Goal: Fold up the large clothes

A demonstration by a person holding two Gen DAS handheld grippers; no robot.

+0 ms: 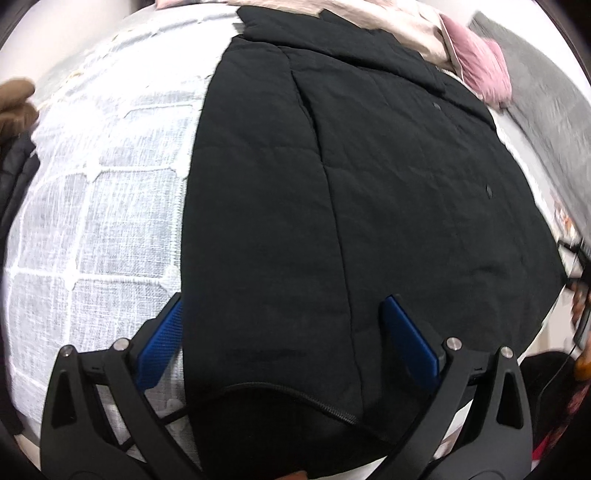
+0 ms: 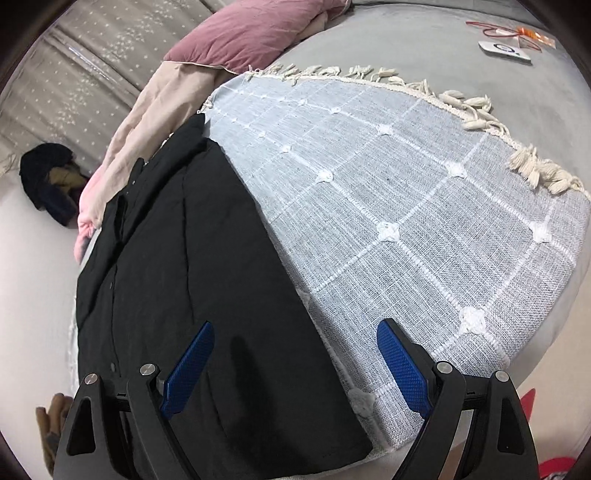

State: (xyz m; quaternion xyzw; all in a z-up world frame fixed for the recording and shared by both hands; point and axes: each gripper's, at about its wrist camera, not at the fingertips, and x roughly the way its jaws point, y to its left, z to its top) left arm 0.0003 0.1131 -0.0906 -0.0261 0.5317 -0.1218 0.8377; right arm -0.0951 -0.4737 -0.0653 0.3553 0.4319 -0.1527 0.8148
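While both claws gape empty, the quilted black jacket (image 1: 369, 206) lies flat on a woven, tasselled white cloth (image 2: 406, 206).

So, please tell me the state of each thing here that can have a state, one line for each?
black jacket: lying flat on the cloth, partly folded, not gripped
white checked cloth: spread flat under the jacket
left gripper: open, above the jacket, holding nothing
right gripper: open, above the jacket's edge, holding nothing
pink pillow: lying behind the cloth
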